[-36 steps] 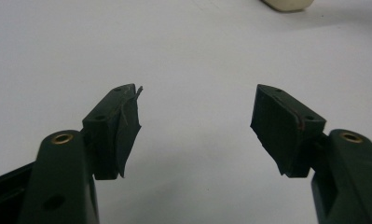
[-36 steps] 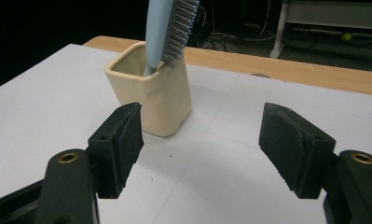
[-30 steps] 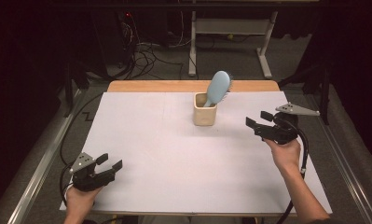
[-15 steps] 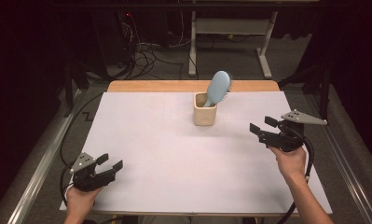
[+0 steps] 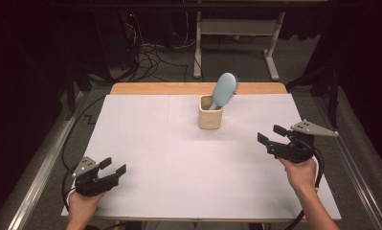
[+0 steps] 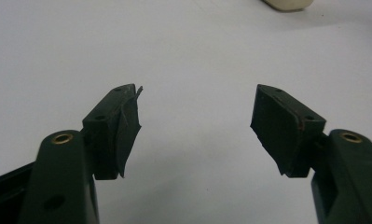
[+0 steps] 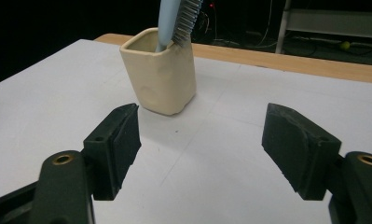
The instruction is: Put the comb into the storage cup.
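Pulling back toward the near right edge, the right hand-held gripper (image 5: 271,134) is spreading empty, like the left hand-held gripper (image 5: 113,167). Hairbrush (image 5: 223,90) is leaning in the cup (image 5: 210,118); retreat level, keeping clear.

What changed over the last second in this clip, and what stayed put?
The right gripper drew back from the cup, moving toward the person and the table's right edge, jaws open and empty throughout. The left gripper stayed near the table's near left corner, open. The blue hairbrush still stands handle-down in the cup, unmoved. Nothing was taken hold of or let go.
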